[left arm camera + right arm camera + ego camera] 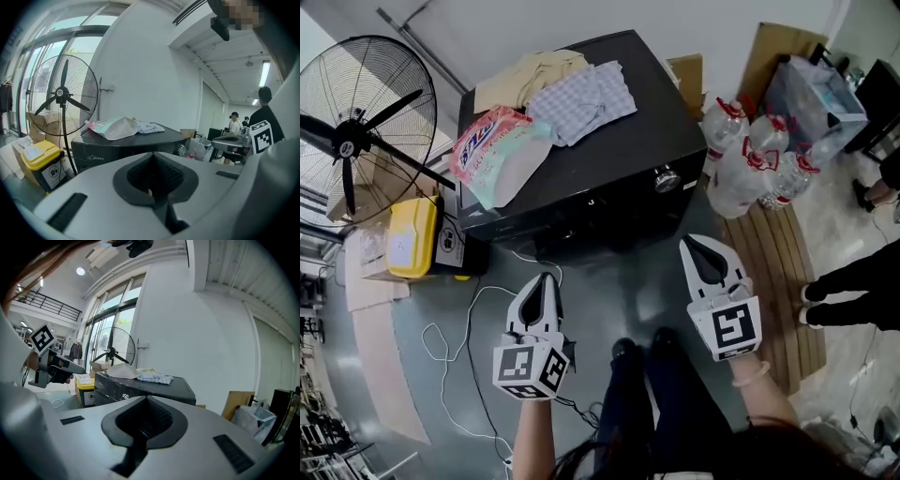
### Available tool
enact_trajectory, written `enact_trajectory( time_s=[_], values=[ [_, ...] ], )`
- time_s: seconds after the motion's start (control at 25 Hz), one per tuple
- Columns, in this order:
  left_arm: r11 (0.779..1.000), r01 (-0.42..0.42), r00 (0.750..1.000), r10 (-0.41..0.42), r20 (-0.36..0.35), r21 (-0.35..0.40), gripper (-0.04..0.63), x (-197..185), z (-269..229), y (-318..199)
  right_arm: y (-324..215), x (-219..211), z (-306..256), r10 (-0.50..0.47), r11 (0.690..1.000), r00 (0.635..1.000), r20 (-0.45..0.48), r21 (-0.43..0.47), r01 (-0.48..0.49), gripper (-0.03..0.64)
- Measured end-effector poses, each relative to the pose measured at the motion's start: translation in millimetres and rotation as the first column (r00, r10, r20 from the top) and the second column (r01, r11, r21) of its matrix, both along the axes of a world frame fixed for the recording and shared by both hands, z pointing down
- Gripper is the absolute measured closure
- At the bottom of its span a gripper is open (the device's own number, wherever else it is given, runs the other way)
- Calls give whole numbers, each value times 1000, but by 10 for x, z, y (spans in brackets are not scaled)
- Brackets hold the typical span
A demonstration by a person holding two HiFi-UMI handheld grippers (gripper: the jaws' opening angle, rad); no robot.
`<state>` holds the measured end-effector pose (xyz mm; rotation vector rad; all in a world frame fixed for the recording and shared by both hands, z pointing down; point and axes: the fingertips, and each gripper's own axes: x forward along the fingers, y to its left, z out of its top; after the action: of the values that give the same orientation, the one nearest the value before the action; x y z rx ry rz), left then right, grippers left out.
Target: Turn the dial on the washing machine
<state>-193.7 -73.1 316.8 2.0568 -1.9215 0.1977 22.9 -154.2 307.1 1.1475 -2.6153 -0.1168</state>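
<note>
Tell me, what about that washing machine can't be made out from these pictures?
Dial marks and setting: too small in the head view, and tiny in the left gripper view, right at the edge of the left hand-held gripper.
Washing machine lower front: behind that gripper in the same view.
Its lid: partly under clothes and a bag in the head view.

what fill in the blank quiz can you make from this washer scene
The washer is ____ in colour.
The bin by the fan is ____ in colour.
The left gripper and right gripper both have their jaws ____.
Missing words: black; yellow; shut
</note>
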Motion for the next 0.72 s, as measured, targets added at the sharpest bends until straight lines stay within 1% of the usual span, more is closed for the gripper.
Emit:
enact_trajectory(
  time_s=[0.16, 0.28, 0.36, 0.6, 0.72],
  values=[
    [1000, -7, 1000, 7, -9, -2, 578, -129, 176, -145, -162, -74, 134, 20, 1000, 1000, -17, 22, -20, 591],
    [1000, -24, 999, 25, 28, -11, 578, -176, 320, -199, -254, -69, 280, 67, 998, 998, 1, 13, -67, 591],
    [1000, -28, 999, 29, 41, -13, 578, -201, 414, -227, -314, -92, 351, 81, 996, 997, 1, 25, -81, 591],
    [1000, -25, 1000, 25, 18, -15, 578, -266, 701, -292, -432, -168, 587, 110, 993, 994, 11, 38, -110, 589],
    [999, -37, 999, 38, 21, -32, 578, -254, 874, -307, -472, -183, 694, 106, 992, 994, 11, 61, -106, 589]
  ],
)
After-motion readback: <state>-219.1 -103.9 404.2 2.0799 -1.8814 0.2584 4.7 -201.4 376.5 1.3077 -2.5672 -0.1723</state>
